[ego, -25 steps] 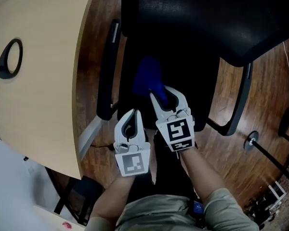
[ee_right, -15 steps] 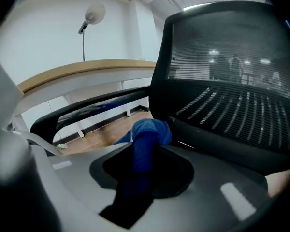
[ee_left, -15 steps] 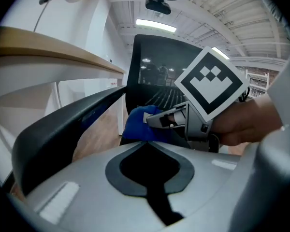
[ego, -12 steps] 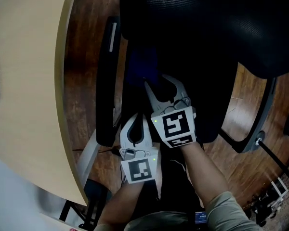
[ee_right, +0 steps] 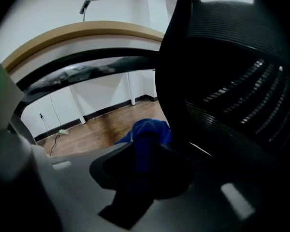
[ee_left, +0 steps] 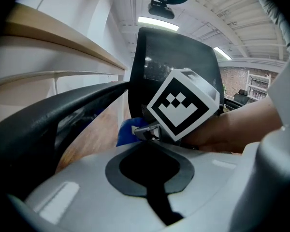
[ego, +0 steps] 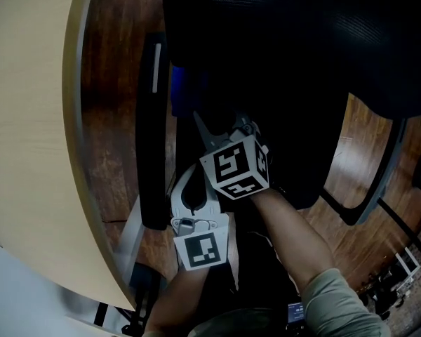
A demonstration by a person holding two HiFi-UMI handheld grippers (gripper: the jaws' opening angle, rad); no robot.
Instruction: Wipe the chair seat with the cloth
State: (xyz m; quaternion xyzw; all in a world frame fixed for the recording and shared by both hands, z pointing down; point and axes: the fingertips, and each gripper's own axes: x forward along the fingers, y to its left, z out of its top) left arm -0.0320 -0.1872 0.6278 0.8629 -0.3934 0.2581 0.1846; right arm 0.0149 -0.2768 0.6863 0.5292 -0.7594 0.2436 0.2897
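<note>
The blue cloth (ego: 184,90) lies bunched at the left rear of the black chair seat (ego: 295,146), close to the left armrest (ego: 153,132). My right gripper (ego: 200,119) is shut on the cloth (ee_right: 147,129), which bulges out past its jaws just above the seat. Its marker cube faces the head camera. My left gripper (ego: 195,168) sits just behind and left of the right one, shut with nothing between its jaws (ee_left: 146,146). From the left gripper view, the right gripper's cube (ee_left: 183,105) and a corner of the cloth (ee_left: 125,132) show ahead.
The mesh backrest (ego: 323,27) rises beyond the seat. A curved wooden desk (ego: 28,118) runs close along the left armrest. The right armrest (ego: 379,181) and wooden floor (ego: 351,153) lie to the right. A person's forearm (ego: 288,237) reaches in from below.
My right gripper has carried the cloth down and to the left, toward the left armrest. The left gripper has dropped along with it and stays close behind.
</note>
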